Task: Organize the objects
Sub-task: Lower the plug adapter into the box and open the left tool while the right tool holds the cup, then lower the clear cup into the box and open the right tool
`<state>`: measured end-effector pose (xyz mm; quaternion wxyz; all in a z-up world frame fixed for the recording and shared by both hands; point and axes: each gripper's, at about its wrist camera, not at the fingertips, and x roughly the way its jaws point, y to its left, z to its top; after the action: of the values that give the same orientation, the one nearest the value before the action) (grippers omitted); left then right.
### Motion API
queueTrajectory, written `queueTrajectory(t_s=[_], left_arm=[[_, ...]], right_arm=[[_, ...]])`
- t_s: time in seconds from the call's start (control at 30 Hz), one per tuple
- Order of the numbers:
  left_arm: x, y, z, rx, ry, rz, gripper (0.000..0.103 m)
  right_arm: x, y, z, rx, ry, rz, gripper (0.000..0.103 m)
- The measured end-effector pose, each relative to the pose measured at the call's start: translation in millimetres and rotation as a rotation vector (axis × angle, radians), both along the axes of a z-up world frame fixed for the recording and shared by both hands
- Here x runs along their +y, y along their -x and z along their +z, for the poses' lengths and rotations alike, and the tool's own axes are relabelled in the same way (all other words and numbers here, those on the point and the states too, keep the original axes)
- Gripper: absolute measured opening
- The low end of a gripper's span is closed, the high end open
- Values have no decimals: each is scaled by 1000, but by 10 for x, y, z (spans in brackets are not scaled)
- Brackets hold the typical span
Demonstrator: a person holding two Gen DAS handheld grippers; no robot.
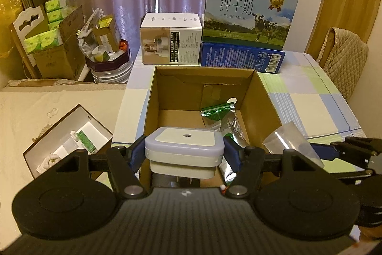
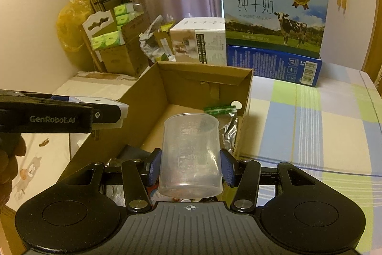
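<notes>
My left gripper (image 1: 184, 154) is shut on a white square plug-in device (image 1: 184, 149), held over the near edge of an open cardboard box (image 1: 152, 102). From the right wrist view the same left gripper (image 2: 105, 111) shows at the left with the white device (image 2: 100, 102) and its prongs hanging down. My right gripper (image 2: 189, 165) is shut on a clear plastic measuring cup (image 2: 191, 157), held upright above the box (image 2: 181, 85). That cup (image 1: 291, 142) also appears at the right of the left wrist view. A green-topped foil pouch (image 1: 218, 111) (image 2: 222, 111) lies inside the box.
A pure milk carton (image 1: 248, 8) sits on a blue box (image 1: 241, 57) at the back of the checked tablecloth (image 1: 310, 97), beside a white product box (image 1: 170, 40). Left of the table lies an open white box (image 1: 69, 142); cardboard boxes with green packs (image 1: 52, 40) stand by the wall.
</notes>
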<state>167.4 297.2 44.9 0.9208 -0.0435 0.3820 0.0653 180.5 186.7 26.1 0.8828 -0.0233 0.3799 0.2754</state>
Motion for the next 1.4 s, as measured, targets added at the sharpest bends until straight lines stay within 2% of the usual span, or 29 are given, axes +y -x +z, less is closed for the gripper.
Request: queueTrajectory(t_s=[0.27,0.3,0.33,0.37,0.5,1.4], left_arm=[[26,-272,-119,18,9,-14,63],[17,-293,-124,9,0,-20,67],[15,-303,-124,-2,-10,-15,78],[15,-313,-117,-16,-19,-4,81],[42,-335,-86,-27,7,4,81],[44,41,62,-5,-18,20,81]], right_arm=[[0,-95,-63,12,-2,-10,48],[0,-107,-69,14,-1,-11,48],[-1,-113,-75,15,-3,-12,48],[-2,-116,-80,16,-5,-12,48],[-8,-113,-89,19,-12,-10,48],[74,50,73,20,-38,4,48]])
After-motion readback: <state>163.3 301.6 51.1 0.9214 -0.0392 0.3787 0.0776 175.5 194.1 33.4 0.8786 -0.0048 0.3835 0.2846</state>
